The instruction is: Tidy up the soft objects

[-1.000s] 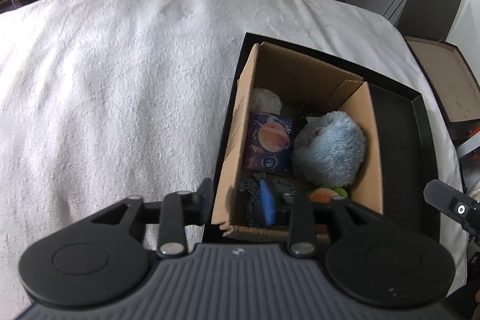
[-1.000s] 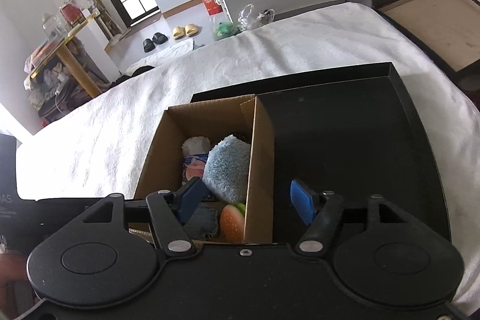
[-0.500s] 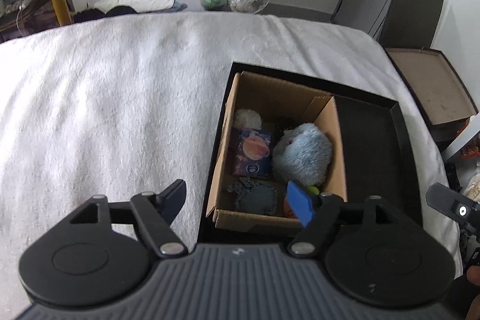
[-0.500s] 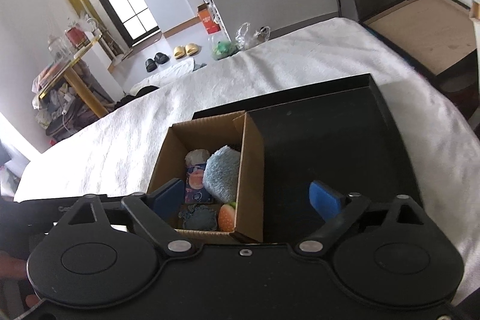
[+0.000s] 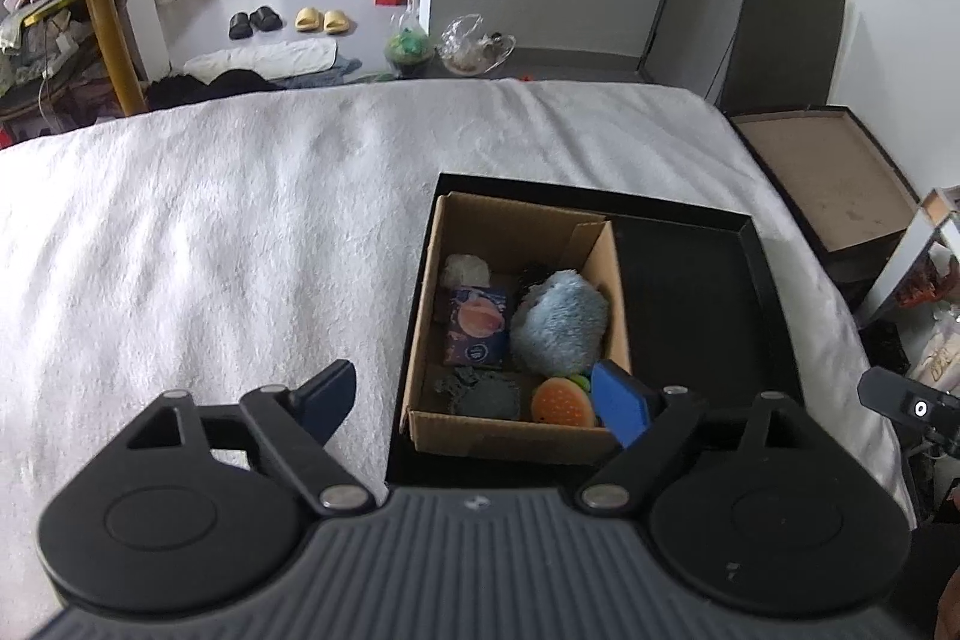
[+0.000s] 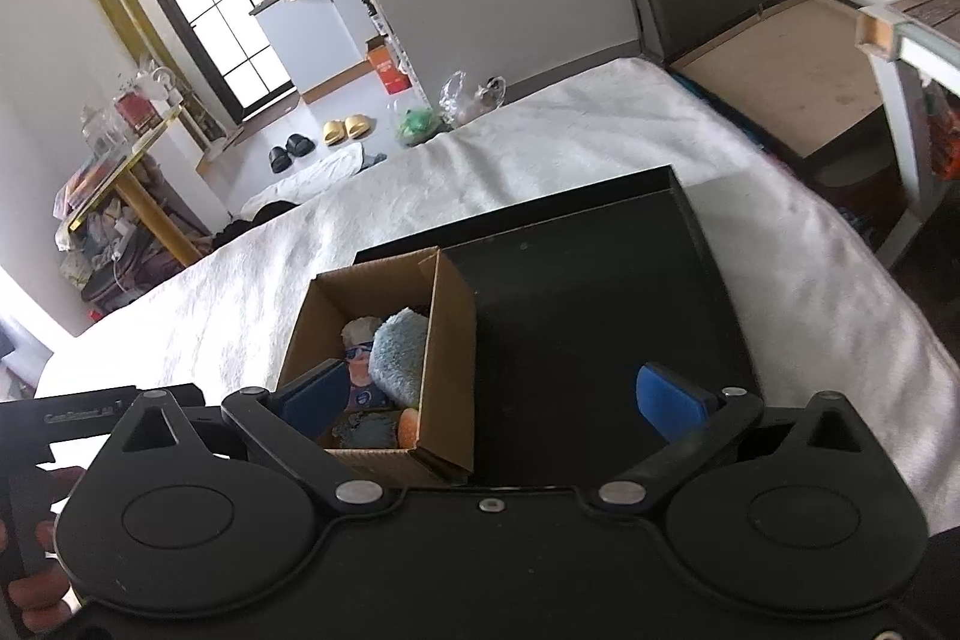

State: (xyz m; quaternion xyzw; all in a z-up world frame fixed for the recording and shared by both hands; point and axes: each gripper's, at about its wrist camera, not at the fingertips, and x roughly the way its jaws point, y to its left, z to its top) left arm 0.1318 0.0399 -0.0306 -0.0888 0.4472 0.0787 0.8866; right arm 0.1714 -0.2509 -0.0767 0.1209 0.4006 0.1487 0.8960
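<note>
Because the soft objects are gathered in one container, the cardboard box (image 5: 516, 322) serves as the collection point and stands open-topped in the left part of the black tray (image 5: 690, 298). Inside it, the fluffy blue plush (image 5: 561, 322) fills the right side against the box wall. The printed packet (image 5: 477, 325) lies beside it on the left, with a pale fuzzy ball (image 5: 467, 271) behind the packet. A dark grey pad (image 5: 480, 394) and an orange round toy (image 5: 561, 403) occupy the near edge. The items sit packed close together, which keeps them from shifting; the right part of the tray holds nothing.

The tray rests on the white blanket (image 5: 240, 250) covering the bed, and no soft object shows on that blanket. On this evidence, the sorting appears complete or nearly so.

The left gripper (image 5: 480, 397) hangs above the near-left corner of the box. Its jaws have just been opening and stand wide, with nothing between them. The right gripper (image 6: 489, 400) is positioned above the near right wall of the box and the tray floor. Its jaws have likewise just been opening, now fully spread and empty. Both tools are clear of the contents, consistent with a release.
</note>
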